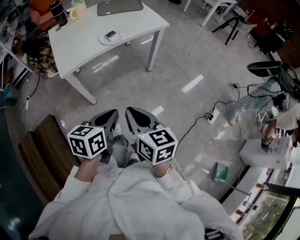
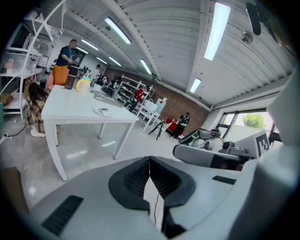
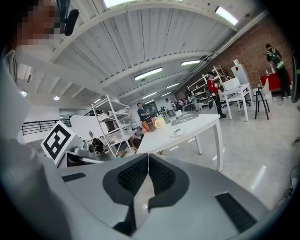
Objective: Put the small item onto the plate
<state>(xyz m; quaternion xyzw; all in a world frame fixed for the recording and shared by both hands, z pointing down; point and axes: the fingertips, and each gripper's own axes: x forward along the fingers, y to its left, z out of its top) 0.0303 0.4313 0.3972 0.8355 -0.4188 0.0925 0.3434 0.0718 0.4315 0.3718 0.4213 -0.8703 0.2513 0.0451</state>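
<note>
A white plate lies near the front edge of a white table at the far upper left, with a small dark item lying on it. The plate also shows in the left gripper view and the right gripper view, far ahead of the jaws. My left gripper and right gripper are held side by side close to my body, well short of the table. Both are shut, jaw tips touching, with nothing between them.
On the table stand a black tumbler, a yellow cup and a grey tray. A person sits at the table's left end. A wooden bench is at my left. Cables and a power strip lie on the floor at the right.
</note>
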